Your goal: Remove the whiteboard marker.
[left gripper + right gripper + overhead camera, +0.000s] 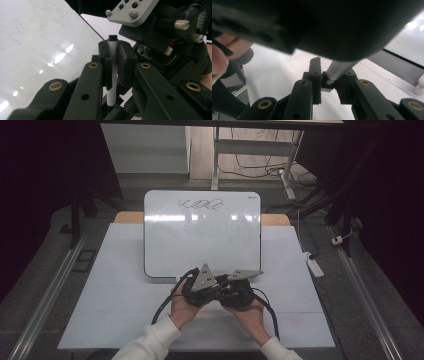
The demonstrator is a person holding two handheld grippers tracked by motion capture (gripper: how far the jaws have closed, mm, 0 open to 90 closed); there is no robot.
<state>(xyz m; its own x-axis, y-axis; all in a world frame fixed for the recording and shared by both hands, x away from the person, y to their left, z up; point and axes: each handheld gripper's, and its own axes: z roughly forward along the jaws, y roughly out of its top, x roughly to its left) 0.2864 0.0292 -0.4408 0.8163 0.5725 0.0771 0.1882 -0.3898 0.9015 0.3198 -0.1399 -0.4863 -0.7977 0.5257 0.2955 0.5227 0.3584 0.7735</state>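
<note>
A white marker [112, 72] with a black end stands upright between the pads of my left gripper [113, 62], which is shut on its barrel. In the right gripper view the marker [338, 68] slants down from the left gripper's dark body. Its lower end, with a small black piece, sits pinched between the pads of my right gripper [329, 80], which is shut on it. In the high view the left gripper [212, 287] and right gripper [230, 287] meet tip to tip just in front of the whiteboard [202, 235], which bears a black scribble [201, 205] near its far edge.
The whiteboard lies on a white table cover [125, 295]. A white power strip [314, 265] lies on the floor at the right. Another table's legs and cables [250, 165] stand beyond. Metal rails [50, 290] run along both sides of the floor.
</note>
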